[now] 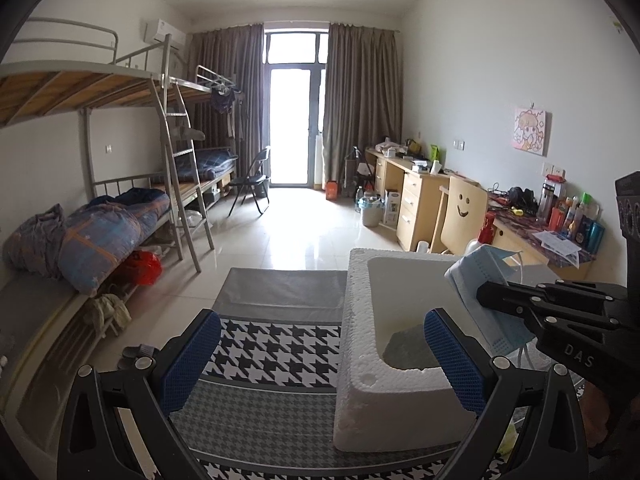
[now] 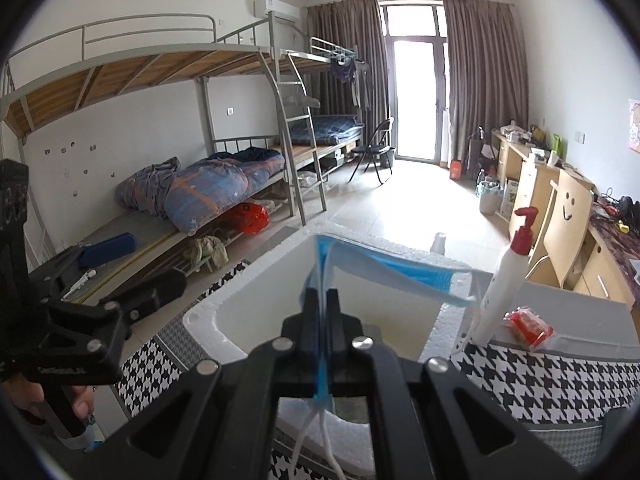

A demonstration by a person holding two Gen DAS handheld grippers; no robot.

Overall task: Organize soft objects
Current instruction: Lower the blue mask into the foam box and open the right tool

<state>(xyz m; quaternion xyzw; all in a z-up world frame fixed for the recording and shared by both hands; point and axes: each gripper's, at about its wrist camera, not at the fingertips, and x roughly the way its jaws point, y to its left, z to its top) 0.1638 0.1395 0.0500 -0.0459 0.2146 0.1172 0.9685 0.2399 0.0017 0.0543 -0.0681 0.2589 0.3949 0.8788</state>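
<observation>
The white foam box (image 1: 384, 380) stands open-topped on the houndstooth-patterned cloth (image 1: 264, 352) and serves as the reference for all positions. The right gripper (image 2: 320, 296) is held above the box's near rim, its two jaws pressed together on the folded edge of a blue face mask (image 2: 384, 272). The mask's body hangs over the box cavity, extending toward the box's right wall, and its white ear loops (image 2: 316, 436) dangle below the jaws over the near rim. The left gripper (image 1: 324, 356) is at the box's left side with its jaws spread wide and nothing between the blue pads (image 1: 188, 364); one pad is outside the left wall, the other over the cavity. A dark grey item (image 1: 408, 348) lies on the box floor. A white pump bottle (image 2: 506, 272) with a red head stands just beside the box's right wall, with a red packet (image 2: 528, 328) next to it.
</observation>
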